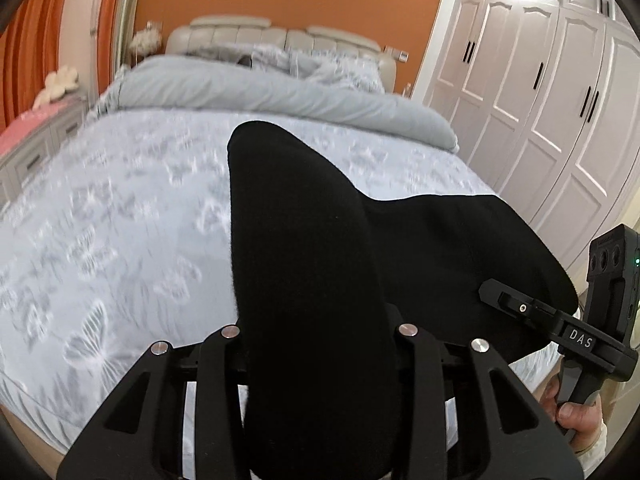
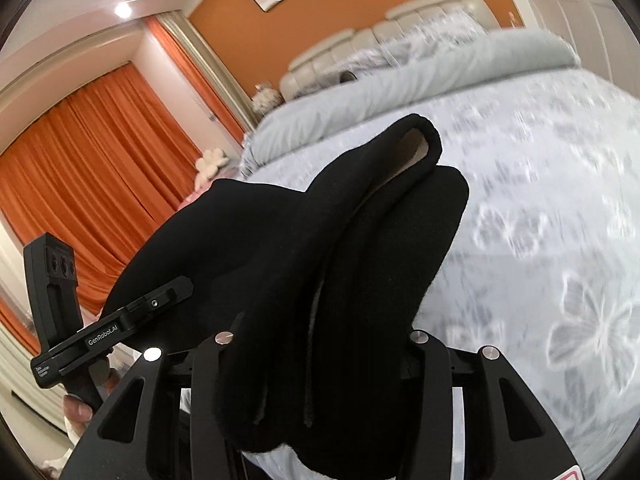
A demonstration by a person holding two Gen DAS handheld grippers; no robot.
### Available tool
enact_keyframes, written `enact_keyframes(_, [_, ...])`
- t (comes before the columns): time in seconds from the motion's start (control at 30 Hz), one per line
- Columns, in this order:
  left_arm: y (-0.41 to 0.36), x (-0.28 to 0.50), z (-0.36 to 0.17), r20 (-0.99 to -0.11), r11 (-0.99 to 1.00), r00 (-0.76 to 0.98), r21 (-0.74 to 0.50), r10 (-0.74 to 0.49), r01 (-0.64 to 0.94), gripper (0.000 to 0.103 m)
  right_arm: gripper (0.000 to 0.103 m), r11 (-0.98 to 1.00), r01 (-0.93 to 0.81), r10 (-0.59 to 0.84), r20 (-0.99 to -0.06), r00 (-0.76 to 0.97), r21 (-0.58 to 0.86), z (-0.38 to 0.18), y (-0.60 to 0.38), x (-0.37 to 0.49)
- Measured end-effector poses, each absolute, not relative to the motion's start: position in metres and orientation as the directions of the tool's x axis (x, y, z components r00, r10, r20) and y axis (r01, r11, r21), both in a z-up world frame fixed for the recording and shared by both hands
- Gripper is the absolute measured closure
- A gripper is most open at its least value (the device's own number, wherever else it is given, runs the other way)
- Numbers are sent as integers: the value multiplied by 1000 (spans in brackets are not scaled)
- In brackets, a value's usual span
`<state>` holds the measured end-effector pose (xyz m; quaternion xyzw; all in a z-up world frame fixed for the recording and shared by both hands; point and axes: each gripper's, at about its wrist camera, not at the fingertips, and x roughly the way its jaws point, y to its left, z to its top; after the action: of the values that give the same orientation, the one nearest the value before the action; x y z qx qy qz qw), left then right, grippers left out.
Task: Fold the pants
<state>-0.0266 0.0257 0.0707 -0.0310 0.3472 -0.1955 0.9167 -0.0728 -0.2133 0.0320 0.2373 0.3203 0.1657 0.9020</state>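
Both tongs apparently clamp black pants (image 1: 312,240), lengthwise toward the headboard (image 1: 272,38).

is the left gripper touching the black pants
Touching. In the left wrist view the black pants run straight down between the left gripper's fingers, bunched in its grip.

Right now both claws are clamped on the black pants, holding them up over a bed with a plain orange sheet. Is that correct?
Not quite. The sheet is pale grey-blue with a butterfly print, not plain orange; the left wrist view shows it. Orange belongs to the wall and curtains. The rest holds: the left claw and right claw are both clamped on the black pants over the bed.
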Motion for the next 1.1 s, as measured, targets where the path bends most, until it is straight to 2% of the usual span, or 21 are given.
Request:
enact_keyframes(0.33, [16, 11, 138, -521, 923, 764, -158, -381, 352, 67, 61, 855, -225, 435, -411, 801, 466, 104, -219, -31])
enact_keyframes(0.67, [-5, 77, 191, -427, 923, 820, -124, -381, 365, 67, 61, 855, -267, 436, -336, 835, 445, 147, -239, 36])
enact_keyframes(0.8, [-15, 111, 193, -398, 929, 842, -101, -365, 356, 66, 61, 861, -270, 429, -327, 842, 432, 149, -245, 74])
enact_keyframes(0.93, [-21, 150, 179, -404, 934, 843, -108, -355, 341, 66, 61, 855, -264, 432, -332, 839, 446, 138, -252, 109])
enact_keyframes(1.1, [-26, 209, 138, -416, 940, 844, -127, -340, 316, 65, 60, 837, -241, 444, -353, 823, 491, 95, -259, 165])
